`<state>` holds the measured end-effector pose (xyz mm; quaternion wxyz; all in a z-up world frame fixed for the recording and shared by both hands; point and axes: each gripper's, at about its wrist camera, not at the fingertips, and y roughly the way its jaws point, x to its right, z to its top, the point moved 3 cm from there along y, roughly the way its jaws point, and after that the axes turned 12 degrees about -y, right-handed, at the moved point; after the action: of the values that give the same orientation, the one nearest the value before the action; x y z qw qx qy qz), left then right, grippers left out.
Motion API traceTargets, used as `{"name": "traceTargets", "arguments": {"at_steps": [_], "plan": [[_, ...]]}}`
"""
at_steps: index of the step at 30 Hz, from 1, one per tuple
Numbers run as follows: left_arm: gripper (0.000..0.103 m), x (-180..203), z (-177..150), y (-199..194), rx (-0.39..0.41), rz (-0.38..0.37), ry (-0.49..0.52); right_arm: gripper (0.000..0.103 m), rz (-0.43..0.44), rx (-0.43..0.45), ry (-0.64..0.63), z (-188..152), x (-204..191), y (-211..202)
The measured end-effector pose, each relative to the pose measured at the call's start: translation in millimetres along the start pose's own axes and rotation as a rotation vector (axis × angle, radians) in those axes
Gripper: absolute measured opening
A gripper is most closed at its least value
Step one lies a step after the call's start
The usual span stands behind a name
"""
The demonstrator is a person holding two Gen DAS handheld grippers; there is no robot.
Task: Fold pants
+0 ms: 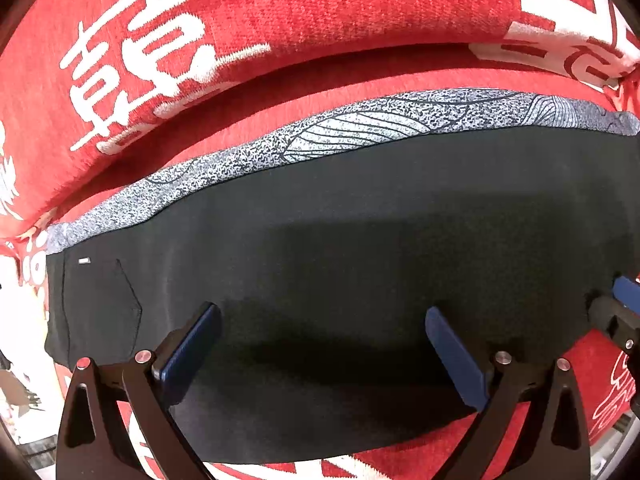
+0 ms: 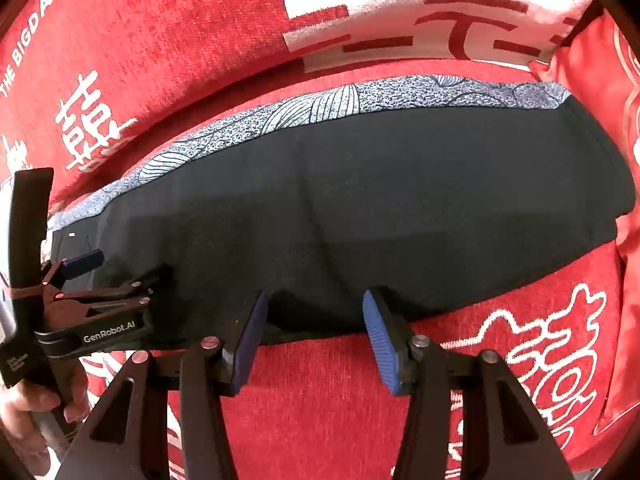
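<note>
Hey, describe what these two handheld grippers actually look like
Both are matte black. The left gripper and right gripper each have two blue ribbed pads on black linkage arms with silver rivets. White GenRobot.AI lettering marks the left one's body.

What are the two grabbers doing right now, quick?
Left gripper: open, holding nothing, over the black pants.
Right gripper: open, holding nothing, at the pants' near edge.
</note>
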<state>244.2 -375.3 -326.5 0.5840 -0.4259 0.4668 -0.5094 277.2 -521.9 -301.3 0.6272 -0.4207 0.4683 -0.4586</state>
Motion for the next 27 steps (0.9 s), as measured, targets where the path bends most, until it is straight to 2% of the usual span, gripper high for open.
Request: {"name": "traceTargets", "arguments": {"at_steps": [9,27], "plan": [[0.103,19.7,7.1,-15.2,-0.007,-0.012,0.029,0.054,0.029,0.014,0.024,-3.3,8.3,-6.2],[0.103,103.3,20.5,-44.1,0.030,-0.062,0.130,0.055,0.008,0.038,0.109,-16.5,48.2,-26.1]]}}
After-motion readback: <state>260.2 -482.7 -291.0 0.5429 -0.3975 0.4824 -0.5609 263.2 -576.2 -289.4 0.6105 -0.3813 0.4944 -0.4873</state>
